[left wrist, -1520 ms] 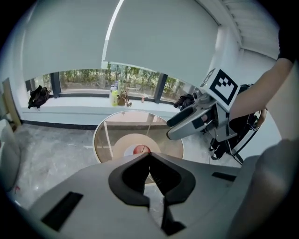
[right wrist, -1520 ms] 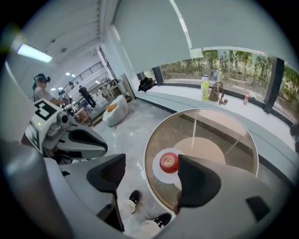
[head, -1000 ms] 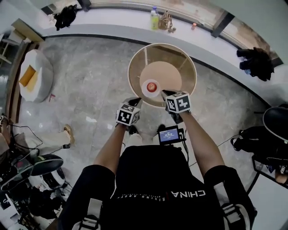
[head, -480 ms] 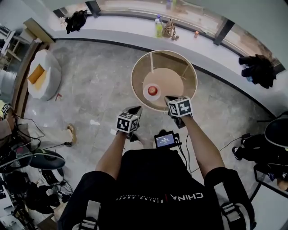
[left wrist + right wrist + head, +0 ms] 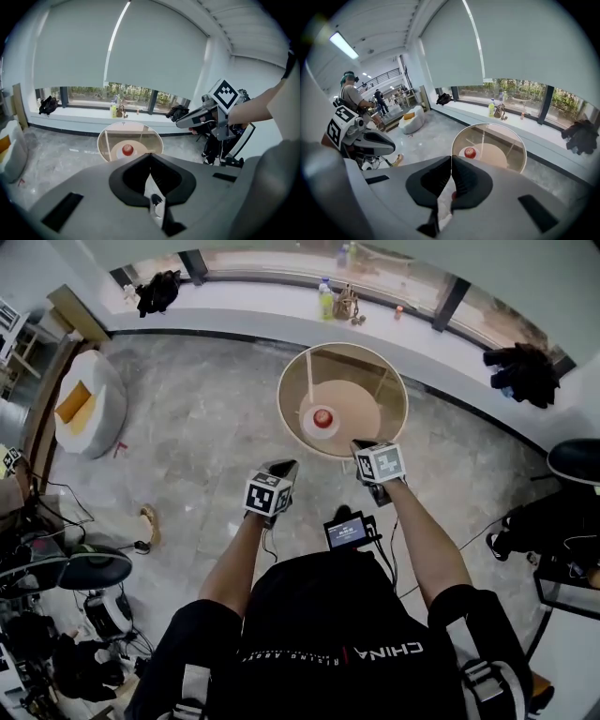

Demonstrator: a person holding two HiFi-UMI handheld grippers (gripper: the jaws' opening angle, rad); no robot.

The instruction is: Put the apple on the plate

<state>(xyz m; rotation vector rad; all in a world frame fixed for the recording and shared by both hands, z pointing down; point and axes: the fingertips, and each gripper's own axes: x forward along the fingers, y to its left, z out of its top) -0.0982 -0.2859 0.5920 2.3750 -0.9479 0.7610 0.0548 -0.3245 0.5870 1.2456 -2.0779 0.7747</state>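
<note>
**Apple on the plate, both claws closed and empty**

The apple (image 5: 322,417) sits on the white plate (image 5: 307,425), left of centre on the round glass table (image 5: 386,381). On the near side, off the table, the left gripper (image 5: 281,468) and the right gripper (image 5: 361,444) hang side by side. Each has its jaws pressed together on nothing. Only the right gripper view shows people (image 5: 350,96) far left. Only the head view shows the person's dark shirt (image 5: 328,634).
</note>
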